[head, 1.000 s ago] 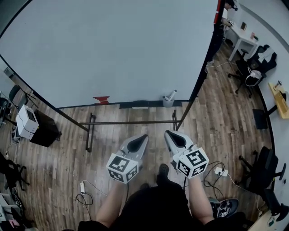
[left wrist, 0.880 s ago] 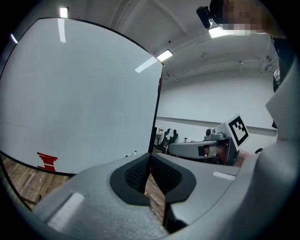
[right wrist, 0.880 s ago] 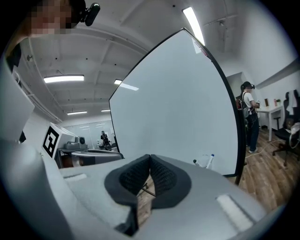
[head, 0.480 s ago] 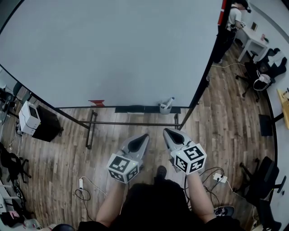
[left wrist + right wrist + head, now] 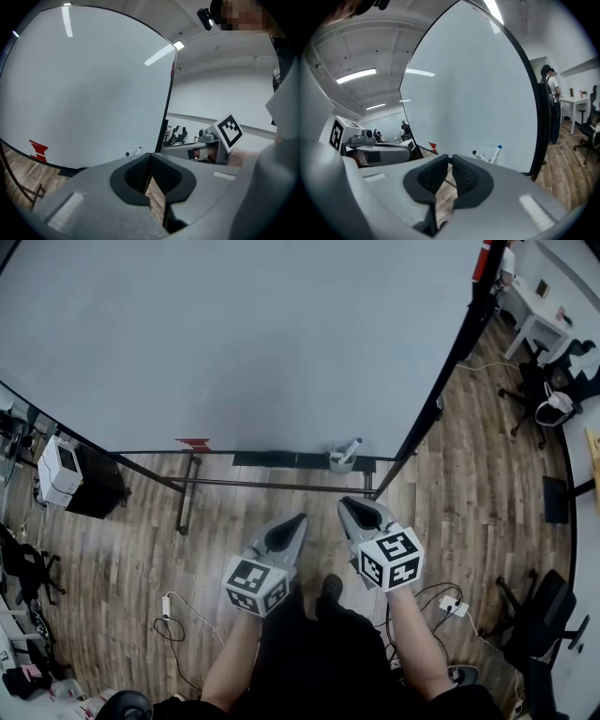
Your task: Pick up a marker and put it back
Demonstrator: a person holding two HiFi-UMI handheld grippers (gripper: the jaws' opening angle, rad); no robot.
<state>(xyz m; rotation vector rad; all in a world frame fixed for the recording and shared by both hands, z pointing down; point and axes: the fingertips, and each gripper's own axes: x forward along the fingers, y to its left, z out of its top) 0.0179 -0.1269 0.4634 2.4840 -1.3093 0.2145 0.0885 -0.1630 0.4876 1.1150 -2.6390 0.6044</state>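
Observation:
Several markers stand in a clear holder (image 5: 342, 456) at the bottom edge of a big whiteboard (image 5: 234, 334); one blue-capped marker (image 5: 498, 148) sticks up from it. In the left gripper view the markers (image 5: 132, 151) show small, past the jaw tips. My left gripper (image 5: 298, 518) hangs low in front of the board, shut and empty (image 5: 150, 154). Beside it my right gripper (image 5: 345, 503) points at the holder from some way off; its jaws are opening, a thin gap between the tips (image 5: 450, 158), nothing in them.
The board stands on a dark metal frame (image 5: 272, 486) over a wooden floor. A red eraser (image 5: 192, 443) sits on its lower edge. A white machine (image 5: 56, 470) is at the left, office chairs (image 5: 553, 399) and a power strip (image 5: 453, 607) at the right. A person (image 5: 551, 103) stands beyond the board.
The view has drawn closer to the whiteboard, which fills more of the picture. Both grippers have edged forward toward the marker holder.

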